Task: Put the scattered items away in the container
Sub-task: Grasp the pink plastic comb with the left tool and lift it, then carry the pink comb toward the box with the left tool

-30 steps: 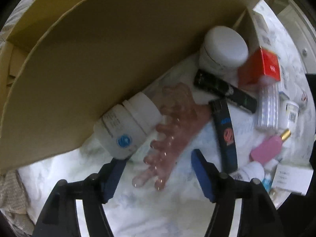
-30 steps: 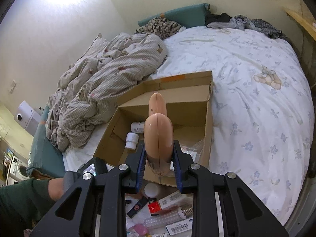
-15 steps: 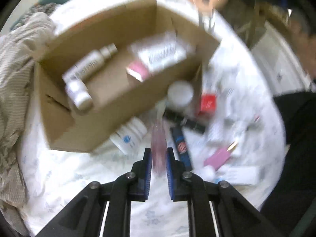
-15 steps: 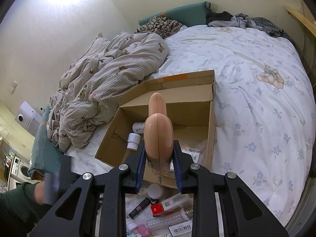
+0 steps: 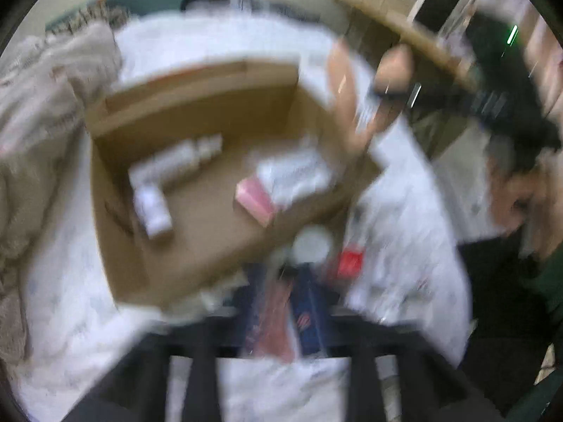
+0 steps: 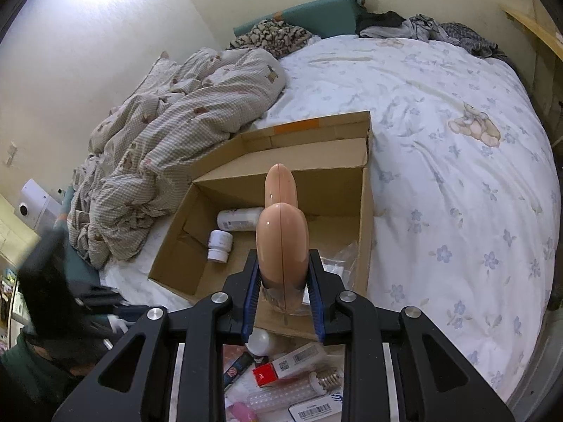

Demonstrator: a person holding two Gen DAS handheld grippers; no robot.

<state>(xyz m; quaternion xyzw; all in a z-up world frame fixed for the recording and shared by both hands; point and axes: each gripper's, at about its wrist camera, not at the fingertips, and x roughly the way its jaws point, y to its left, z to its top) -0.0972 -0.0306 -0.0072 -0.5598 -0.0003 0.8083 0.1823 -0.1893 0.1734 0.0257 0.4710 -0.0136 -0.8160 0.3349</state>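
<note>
Pointing lengthwise toward the cardboard box (image 6: 288,172), the peach bottle (image 6: 281,232) tilts up.

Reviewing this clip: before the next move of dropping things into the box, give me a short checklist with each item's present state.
1. Right gripper has a firm hold on the peach-coloured object: ok, both pads press its sides.
2. That object is over the cardboard box: ok, the opening lies right behind it.
3. Free room in the box: ok, only the white bottles and a few packets lie on the floor.
4. Left gripper holds the pink item: cannot tell, the view is blurred and the jaws are opening.
5. All loose items collected: not ok, the red-and-white carton and others remain on the bed.
</note>
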